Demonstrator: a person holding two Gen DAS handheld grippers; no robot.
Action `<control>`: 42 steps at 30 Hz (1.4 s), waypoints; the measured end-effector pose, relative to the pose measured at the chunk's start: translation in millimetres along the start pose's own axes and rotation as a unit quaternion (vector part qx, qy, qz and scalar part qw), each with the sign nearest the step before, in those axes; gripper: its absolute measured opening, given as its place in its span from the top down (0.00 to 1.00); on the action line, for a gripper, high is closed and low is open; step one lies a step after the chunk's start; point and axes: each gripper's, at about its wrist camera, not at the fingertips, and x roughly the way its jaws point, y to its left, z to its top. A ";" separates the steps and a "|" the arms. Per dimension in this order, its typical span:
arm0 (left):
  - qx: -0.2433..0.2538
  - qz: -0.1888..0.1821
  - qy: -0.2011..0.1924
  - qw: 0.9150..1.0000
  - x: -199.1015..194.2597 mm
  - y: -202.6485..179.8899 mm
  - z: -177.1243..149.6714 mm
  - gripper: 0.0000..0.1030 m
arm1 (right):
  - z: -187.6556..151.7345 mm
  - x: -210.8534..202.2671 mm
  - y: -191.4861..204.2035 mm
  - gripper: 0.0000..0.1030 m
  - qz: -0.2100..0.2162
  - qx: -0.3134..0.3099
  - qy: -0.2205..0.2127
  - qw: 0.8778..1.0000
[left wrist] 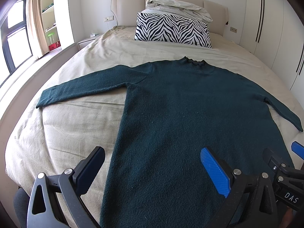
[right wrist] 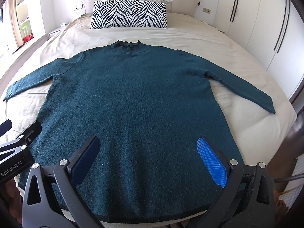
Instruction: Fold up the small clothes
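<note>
A dark green knitted sweater (left wrist: 190, 104) (right wrist: 136, 98) lies flat on the bed, neck toward the headboard, both sleeves spread outward. My left gripper (left wrist: 152, 161) is open above the sweater's lower left part, its left finger over the sheet and its blue-padded right finger over the knit. My right gripper (right wrist: 150, 152) is open above the sweater's lower middle, near the hem (right wrist: 152, 218), with nothing between its fingers. Each gripper shows at the edge of the other's view: the right gripper (left wrist: 285, 157) and the left gripper (right wrist: 20, 131).
The beige sheet (left wrist: 79, 117) covers the bed. A zebra-striped pillow (left wrist: 172, 30) (right wrist: 129, 14) and a crumpled white duvet (left wrist: 176, 5) lie by the headboard. White wardrobe doors (right wrist: 266, 28) stand right; shelves and a window (left wrist: 17, 38) stand left.
</note>
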 end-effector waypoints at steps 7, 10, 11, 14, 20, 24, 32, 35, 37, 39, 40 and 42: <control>0.000 0.000 0.000 1.000 0.0 0.0 0.0 0.00 | -0.5 0.0 -0.1 0.00 0.000 0.000 0.000 1.000; 0.000 0.000 0.001 1.000 -0.1 0.1 -0.1 0.00 | -1.6 0.3 0.2 0.00 0.000 -0.001 0.000 1.000; 0.000 0.000 0.000 1.000 0.0 0.0 0.0 0.00 | -1.6 0.5 0.3 0.00 -0.001 -0.001 0.000 1.000; 0.000 0.001 0.001 1.000 0.0 0.0 0.0 0.00 | -2.3 0.8 0.4 0.00 -0.001 -0.001 0.000 1.000; 0.000 0.001 0.001 1.000 0.1 0.2 -0.1 0.00 | -3.3 1.2 0.2 0.00 -0.001 -0.001 0.001 1.000; 0.000 0.001 0.001 1.000 0.0 -0.1 0.0 0.00 | -3.8 2.6 1.1 0.00 -0.001 -0.001 0.002 1.000; 0.001 0.001 0.002 1.000 0.1 -0.1 0.0 0.00 | -5.5 3.3 1.3 0.00 -0.002 -0.001 0.003 1.000; 0.001 0.001 0.002 1.000 0.1 -0.1 0.0 0.00 | -5.5 3.3 1.2 0.00 -0.002 -0.001 0.003 1.000; 0.000 0.001 0.002 1.000 -0.4 -0.1 -0.3 0.00 | -5.3 3.3 1.3 0.00 -0.002 -0.001 0.003 1.000; 0.000 0.001 0.003 1.000 -0.8 -0.1 -0.5 0.00 | -5.6 3.8 1.0 0.00 -0.001 -0.002 0.004 1.000; 0.000 0.001 0.002 1.000 -0.8 0.0 -0.6 0.00 | -6.3 4.4 0.8 0.00 -0.001 -0.002 0.004 1.000; 0.000 0.002 0.003 1.000 -0.9 0.0 -0.9 0.00 | -7.5 5.1 0.4 0.00 -0.002 -0.002 0.005 1.000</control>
